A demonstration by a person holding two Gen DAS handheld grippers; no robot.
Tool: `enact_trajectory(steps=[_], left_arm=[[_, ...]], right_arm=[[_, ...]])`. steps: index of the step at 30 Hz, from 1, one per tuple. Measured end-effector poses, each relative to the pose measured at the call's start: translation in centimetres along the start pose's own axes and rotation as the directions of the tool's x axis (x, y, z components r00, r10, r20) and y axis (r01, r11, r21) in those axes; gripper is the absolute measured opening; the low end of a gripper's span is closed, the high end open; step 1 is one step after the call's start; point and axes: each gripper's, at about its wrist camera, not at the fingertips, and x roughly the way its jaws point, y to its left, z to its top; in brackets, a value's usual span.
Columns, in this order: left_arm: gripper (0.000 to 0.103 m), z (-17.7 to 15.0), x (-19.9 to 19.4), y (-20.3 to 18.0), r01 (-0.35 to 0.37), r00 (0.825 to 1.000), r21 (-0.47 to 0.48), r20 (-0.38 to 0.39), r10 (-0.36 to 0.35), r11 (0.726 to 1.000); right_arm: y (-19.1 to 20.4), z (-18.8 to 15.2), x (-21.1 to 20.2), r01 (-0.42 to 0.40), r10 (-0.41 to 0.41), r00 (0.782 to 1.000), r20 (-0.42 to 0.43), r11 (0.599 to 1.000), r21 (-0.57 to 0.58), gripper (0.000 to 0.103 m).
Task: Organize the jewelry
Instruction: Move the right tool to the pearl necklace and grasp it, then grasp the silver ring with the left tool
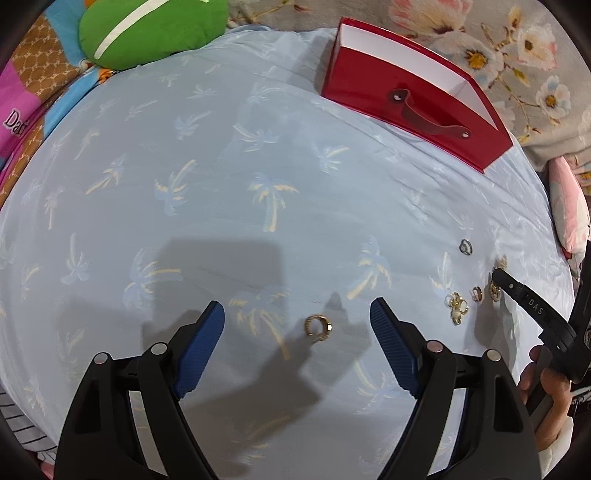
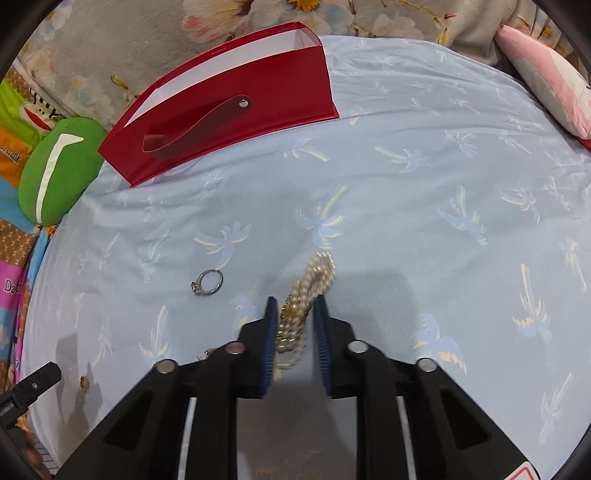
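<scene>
Right tool [image 2: 295, 314] pinches a cream multi-strand pearl bracelet [image 2: 314, 284].

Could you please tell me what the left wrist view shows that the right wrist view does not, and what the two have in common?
Only the left wrist view shows the open left gripper over a gold ring, plus a cluster of small gold pieces further right. Only the right wrist view shows the right gripper closed around a pearl bracelet. Both show the red box, the silver ring, the green cushion and the palm-print sheet.
</scene>
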Motion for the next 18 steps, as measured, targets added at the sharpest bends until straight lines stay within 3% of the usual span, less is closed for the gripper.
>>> enact_trajectory(steps=[12,18], left_arm=[[0.079,-0.6,0.4,-4.2,0.048,0.999,0.099,-0.015,-0.046,0.994],[0.079,0.9,1.3,-8.1,0.090,0.996,0.150,-0.021,-0.088,0.985]], right_arm=[[-0.8,-1.2,-3.8,0.003,-0.002,0.998,0.059,1.000,-0.027,0.014],[-0.7,-1.7,-5.0,0.004,-0.001,0.998,0.059,0.999,-0.053,0.014]])
